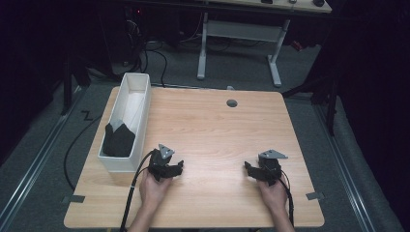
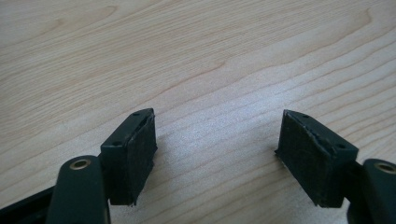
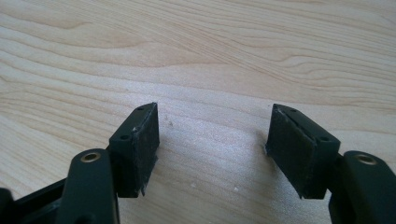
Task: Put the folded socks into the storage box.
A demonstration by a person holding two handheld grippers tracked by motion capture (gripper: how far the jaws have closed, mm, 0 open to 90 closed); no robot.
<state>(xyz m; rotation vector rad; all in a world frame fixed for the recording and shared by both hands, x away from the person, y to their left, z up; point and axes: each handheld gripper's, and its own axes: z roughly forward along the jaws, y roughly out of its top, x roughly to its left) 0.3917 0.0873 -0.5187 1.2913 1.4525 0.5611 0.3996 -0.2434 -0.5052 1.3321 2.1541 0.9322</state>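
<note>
White bin (image 1: 126, 126) (dark cloth (image 1: 119, 140) inside) — just beside left hand-held gripper (image 1: 180, 166).

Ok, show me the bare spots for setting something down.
Free: the table between the white bin and the far round hole, plus the strip between left gripper and right gripper. Crowded: the left edge, where dark cloth fills the bin's near end.

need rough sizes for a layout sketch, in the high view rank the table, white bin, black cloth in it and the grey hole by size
1. table
2. white bin
3. black cloth
4. grey hole
</note>
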